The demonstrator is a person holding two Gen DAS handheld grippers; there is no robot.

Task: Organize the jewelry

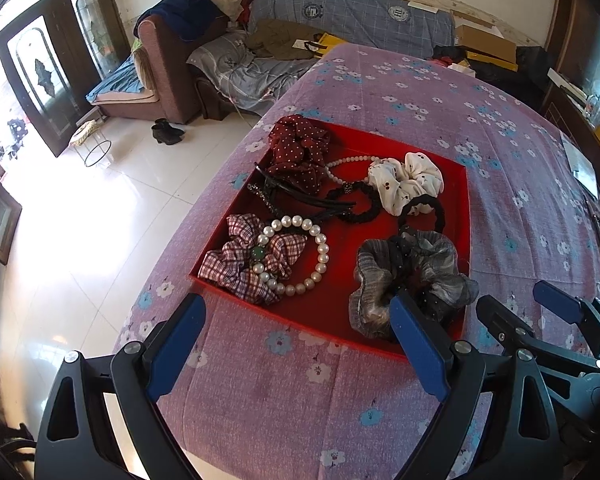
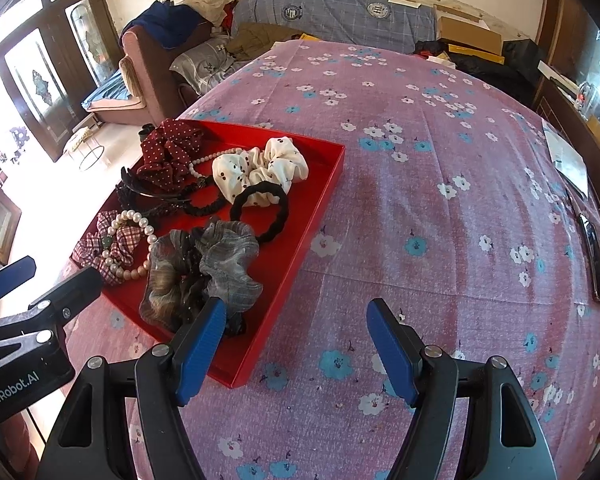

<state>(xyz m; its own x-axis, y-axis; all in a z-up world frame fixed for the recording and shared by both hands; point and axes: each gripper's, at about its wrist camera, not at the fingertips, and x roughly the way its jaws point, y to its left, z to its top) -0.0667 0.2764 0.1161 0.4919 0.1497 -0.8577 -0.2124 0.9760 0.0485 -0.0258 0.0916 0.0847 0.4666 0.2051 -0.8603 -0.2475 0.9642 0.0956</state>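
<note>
Red tray (image 1: 456, 240) at 12 o'clock on the floral surface (image 2: 420, 208) holds every scrunchie, pearl bracelet (image 1: 300, 256), hair tie | left tool (image 1: 296, 344) wide, empty | right tool (image 2: 296, 340) wide, empty | stage: sorting pending or finished, undecidable

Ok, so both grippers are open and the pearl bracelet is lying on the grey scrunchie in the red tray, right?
Not quite. The pearl bracelet lies on the plaid scrunchie, not the grey scrunchie, as the left wrist view shows. Both grippers, left and right, are open, and it is all in the red tray.
</note>
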